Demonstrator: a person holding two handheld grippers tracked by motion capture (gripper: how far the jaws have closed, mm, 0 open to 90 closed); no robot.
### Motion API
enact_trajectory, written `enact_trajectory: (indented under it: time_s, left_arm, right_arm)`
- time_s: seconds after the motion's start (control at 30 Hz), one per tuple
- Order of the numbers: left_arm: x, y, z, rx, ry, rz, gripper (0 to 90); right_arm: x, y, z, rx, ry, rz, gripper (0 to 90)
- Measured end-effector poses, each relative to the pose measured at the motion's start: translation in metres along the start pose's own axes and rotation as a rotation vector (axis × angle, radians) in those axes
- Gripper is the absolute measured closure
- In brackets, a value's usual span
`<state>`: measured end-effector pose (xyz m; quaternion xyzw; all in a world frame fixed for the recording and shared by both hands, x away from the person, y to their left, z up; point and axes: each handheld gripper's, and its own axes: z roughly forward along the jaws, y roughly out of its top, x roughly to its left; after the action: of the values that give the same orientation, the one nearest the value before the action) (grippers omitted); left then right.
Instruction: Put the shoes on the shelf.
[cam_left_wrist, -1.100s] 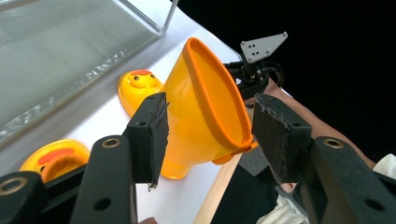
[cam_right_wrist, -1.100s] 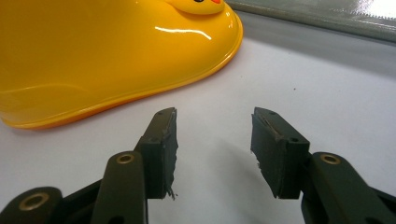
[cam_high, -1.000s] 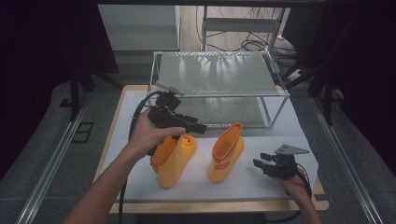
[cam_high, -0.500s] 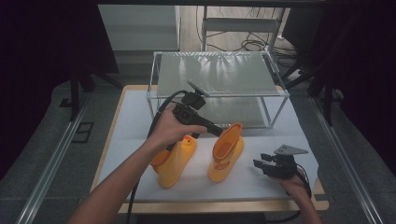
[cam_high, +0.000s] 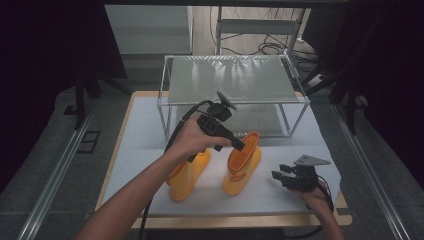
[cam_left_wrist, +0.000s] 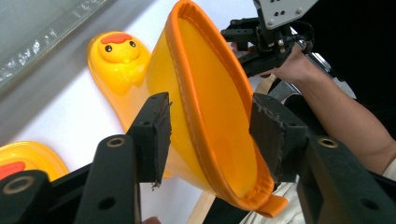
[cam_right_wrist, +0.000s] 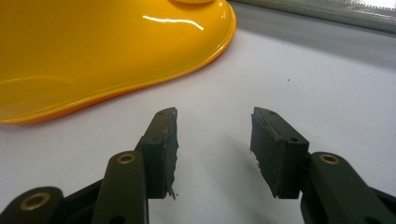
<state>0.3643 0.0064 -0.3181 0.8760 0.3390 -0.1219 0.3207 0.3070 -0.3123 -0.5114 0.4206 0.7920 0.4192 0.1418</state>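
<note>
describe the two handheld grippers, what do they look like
Both the left gripper and the right gripper are black, with two flat dark jaws fixed by brass-coloured rivets. A black cable trails from the left one; a grey three-cornered plate tops the right. Forearms are bare.

Glossy smooth yellow rubber boots (cam_high: 241, 162), matt white tabletop (cam_high: 140, 135), metal-framed rack (cam_high: 232, 100)

We see the right hand-held gripper (cam_right_wrist: 214, 140) with black jaws apart over the white table (cam_right_wrist: 327, 84), nothing between them, a glossy yellow boot (cam_right_wrist: 102, 51) just beyond at upper left
</note>
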Motion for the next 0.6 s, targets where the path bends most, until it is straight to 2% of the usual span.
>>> enact_trajectory:
  time_s: [0.13, 0.23, 0.47, 0.6]
  left_arm:
    - [0.002, 0.002, 0.005, 0.009, 0.021, -0.012, 49.7]
    - [0.004, 0.003, 0.011, 0.033, 0.041, -0.017, 50.3]
    - [-0.001, 0.004, 0.025, 0.086, 0.069, 0.005, 51.3]
    - [-0.001, 0.003, 0.029, 0.090, 0.092, 0.014, 62.7]
  right_arm:
    - [0.000, 0.000, 0.000, 0.000, -0.001, 0.001, 51.3]
    - [0.000, 0.000, 0.000, 0.001, -0.002, 0.002, 51.3]
    - [-0.001, 0.000, -0.001, 0.000, -0.003, 0.009, 51.4]
    - [-0.002, 0.000, -0.001, -0.002, -0.007, 0.010, 51.4]
